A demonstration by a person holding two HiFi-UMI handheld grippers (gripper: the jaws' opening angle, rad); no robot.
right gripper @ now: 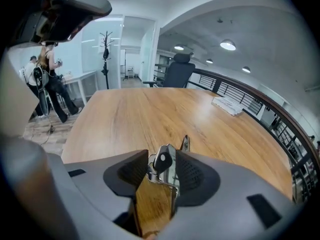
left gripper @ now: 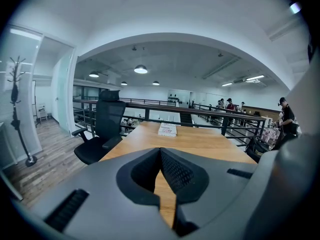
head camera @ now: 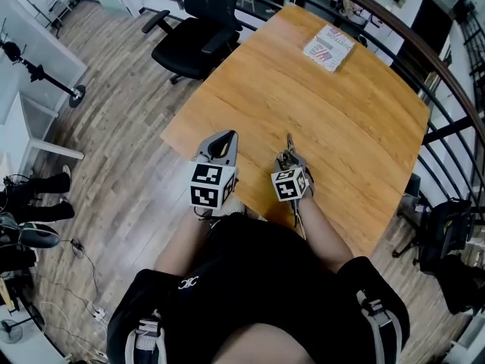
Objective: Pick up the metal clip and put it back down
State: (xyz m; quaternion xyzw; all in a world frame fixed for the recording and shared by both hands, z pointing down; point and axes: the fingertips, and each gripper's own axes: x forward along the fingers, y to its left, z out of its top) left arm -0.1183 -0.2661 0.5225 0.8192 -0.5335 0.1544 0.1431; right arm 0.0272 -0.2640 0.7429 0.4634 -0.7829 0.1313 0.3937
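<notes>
Nearest to the camera, the person in a black top holds both tools over the near edge of the wooden counter (head camera: 356, 127). The left hand-held gripper (head camera: 226, 136) is at the left, and its own view shows the two dark pads meeting at their tips, with nothing between them. Only the bare wood of the counter shows through the narrow gap below the tips.

The right hand-held gripper (head camera: 289, 155) is just beside it, a little further in over the wood. Its jaws are clamped on the metal clip (right gripper: 165, 172). The shiny body of the clip sits between the two ribbed pads, touching both, and a black part lies on top of it. A thin metal end of the clip stands out past the jaw tips. Whether the clip touches the counter, I cannot tell.

Further away, the middle of the counter is bare wood. Near its far end lies a white booklet (head camera: 329, 48) with red print. Behind the far left corner stands a black office chair (head camera: 198, 29). A dark railing (head camera: 415, 42) curves around the far and right sides of the counter.
</notes>
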